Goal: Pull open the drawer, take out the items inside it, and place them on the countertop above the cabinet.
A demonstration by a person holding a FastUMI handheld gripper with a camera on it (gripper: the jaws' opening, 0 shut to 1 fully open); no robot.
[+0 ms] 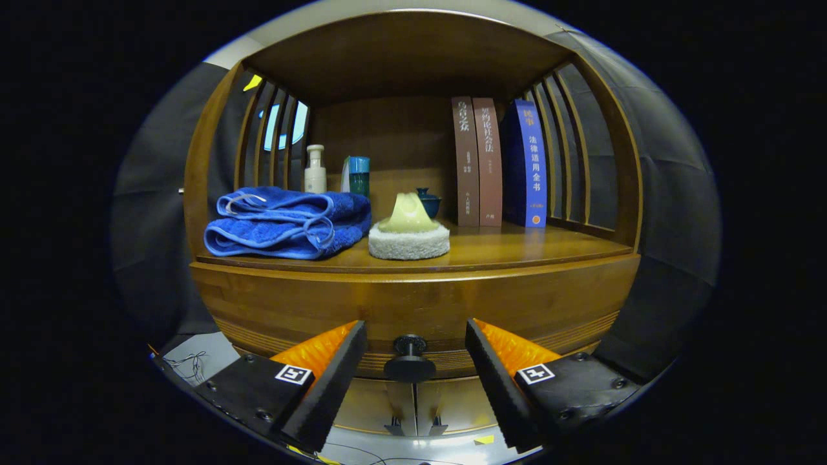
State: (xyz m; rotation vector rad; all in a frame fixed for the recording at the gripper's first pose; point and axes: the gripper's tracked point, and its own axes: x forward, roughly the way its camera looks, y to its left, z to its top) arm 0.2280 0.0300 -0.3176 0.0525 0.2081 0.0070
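Observation:
A wooden cabinet faces me, its drawer front (413, 303) closed below the countertop (530, 248). A dark round knob (409, 358) sticks out from the drawer's lower middle. My gripper (413, 345) is open, its two fingers standing either side of the knob without touching it. The knob lies between the fingertips, roughly level with them. On the countertop lie a folded blue towel (287, 223) at the left and a pale scrubber with a yellow-green handle (408, 232) in the middle. The drawer's inside is hidden.
At the back of the shelf stand a white bottle (315, 169), a teal-capped container (357, 174), a small dark pot (428, 201) and three upright books (497, 165). Slatted wooden sides close the shelf left and right. Bare countertop lies right of the scrubber.

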